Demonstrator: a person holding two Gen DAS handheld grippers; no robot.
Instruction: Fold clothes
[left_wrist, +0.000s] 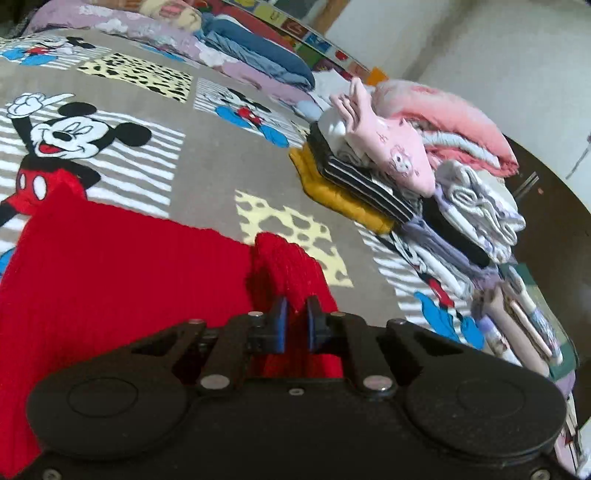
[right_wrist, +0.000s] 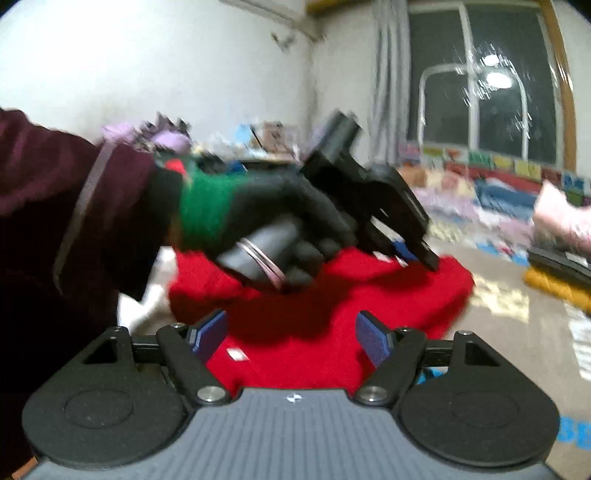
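- We see our left gripper clamped on a raised fold of the red sweater; its blue pads pinch the knit between them.
- In the right wrist view the same left gripper comes in from the left, tilted down, its tips on the far part of the sweater.
- Our left hand wears a dark glove with a green band at the wrist and wraps the gripper's handle; a maroon sleeve follows behind it.
- Our right gripper hangs over the near edge of the sweater with its fingers well apart; red cloth shows in the gap below them, but the pads press on nothing.
- The sweater lies spread on a grey blanket printed with a cartoon mouse, striped panels and yellow spotted squares.
- The sweater's main body lies flat to the left of our left gripper; the pinched fold stands up from its right edge.
- To the right on the blanket, apart from the sweater, sits a stack of folded clothes: a mustard piece at the bottom, a black striped one above it, a pale pink piece on top.
- More folded clothes, white, lilac and pink, lie beside and behind that stack.
- At the far end of the blanket we see bedding in blue and lilac.
- The right wrist view is blurred; a dark window shows beyond.
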